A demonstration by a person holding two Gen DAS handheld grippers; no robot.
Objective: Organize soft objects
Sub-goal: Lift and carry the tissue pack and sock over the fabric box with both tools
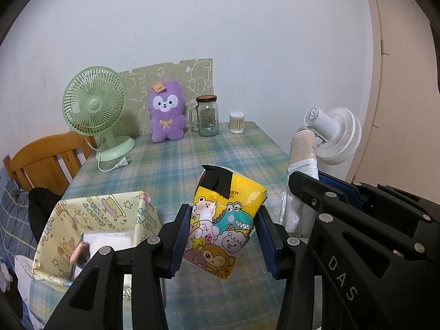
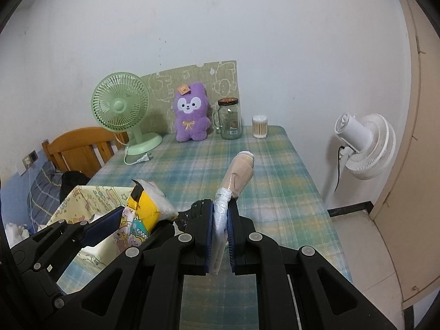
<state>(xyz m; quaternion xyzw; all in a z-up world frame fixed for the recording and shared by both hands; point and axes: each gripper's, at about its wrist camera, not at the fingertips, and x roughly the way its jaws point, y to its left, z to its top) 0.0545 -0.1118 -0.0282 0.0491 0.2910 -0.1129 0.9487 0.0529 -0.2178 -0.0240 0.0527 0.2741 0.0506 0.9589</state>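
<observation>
Left wrist view: left gripper [image 1: 222,236] clamps the tissue pack [image 1: 224,220] above the table [image 1: 170,159] beside the fabric bin [image 1: 90,220], presumably its destination; right gripper [image 2: 220,236] pinches a plastic-wrapped roll [image 2: 236,181].

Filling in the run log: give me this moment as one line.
left gripper: shut on tissue pack | right gripper: shut on plastic-wrapped beige roll | both above table | storage box beside

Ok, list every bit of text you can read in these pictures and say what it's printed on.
"DAS": on the black body of the right tongs.
Yellow tissue pack: small print near its black tape, too blurred to read.
Glass jar: label too small to read.
Purple plush: orange tag, unreadable.
</observation>
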